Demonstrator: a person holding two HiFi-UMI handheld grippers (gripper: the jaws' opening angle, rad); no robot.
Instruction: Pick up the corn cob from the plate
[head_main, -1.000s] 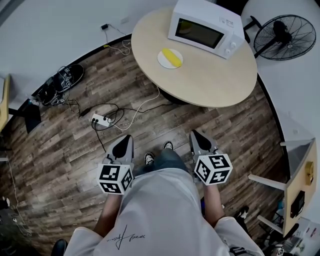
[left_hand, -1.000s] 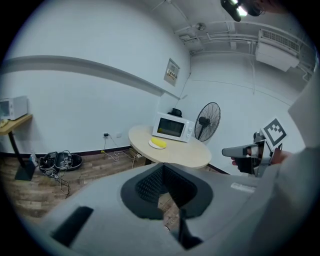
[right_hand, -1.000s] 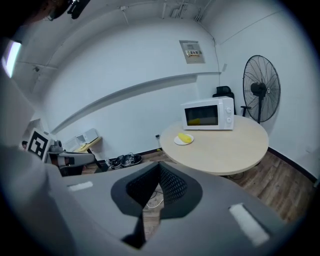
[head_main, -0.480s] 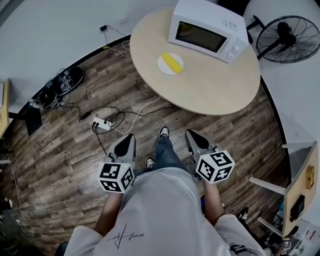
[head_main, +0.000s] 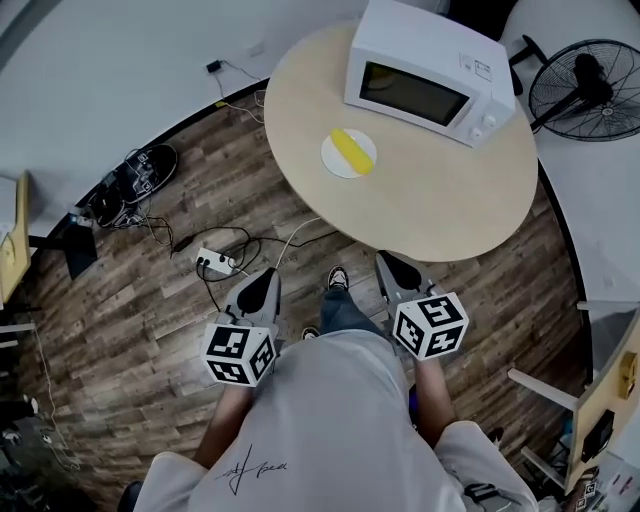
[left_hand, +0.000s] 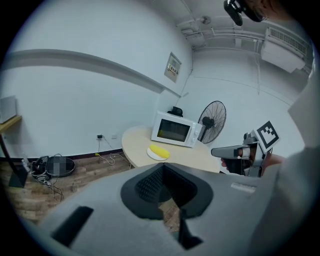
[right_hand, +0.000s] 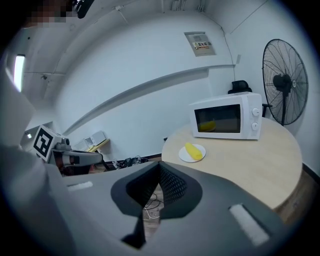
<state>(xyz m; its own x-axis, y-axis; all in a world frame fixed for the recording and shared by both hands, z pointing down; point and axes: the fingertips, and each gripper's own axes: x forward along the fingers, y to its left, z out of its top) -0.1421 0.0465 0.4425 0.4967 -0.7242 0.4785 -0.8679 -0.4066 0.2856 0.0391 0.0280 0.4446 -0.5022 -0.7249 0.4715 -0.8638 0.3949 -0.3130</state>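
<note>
A yellow corn cob (head_main: 350, 150) lies on a small white plate (head_main: 334, 157) on the round wooden table (head_main: 420, 190), in front of the microwave. Both gripper views show the corn cob (left_hand: 160, 150) (right_hand: 191, 150) far ahead. My left gripper (head_main: 268, 277) is held over the wooden floor, well short of the table, with its jaws together and nothing between them. My right gripper (head_main: 384, 261) is level with it near the table's front edge, also shut and empty. Each gripper view shows its own closed jaws (left_hand: 164, 172) (right_hand: 159, 170) pointing toward the table.
A white microwave (head_main: 425, 75) stands behind the plate, with something yellow inside. A black fan (head_main: 590, 88) stands to the right. A power strip (head_main: 215, 263) and cables lie on the floor to the left, with shoes (head_main: 150, 165) by the wall. The person's foot (head_main: 338, 277) is between the grippers.
The person has stepped toward the table. Both grippers have come forward with them, and the table with the plate now sits closer. The jaws have stayed together.
</note>
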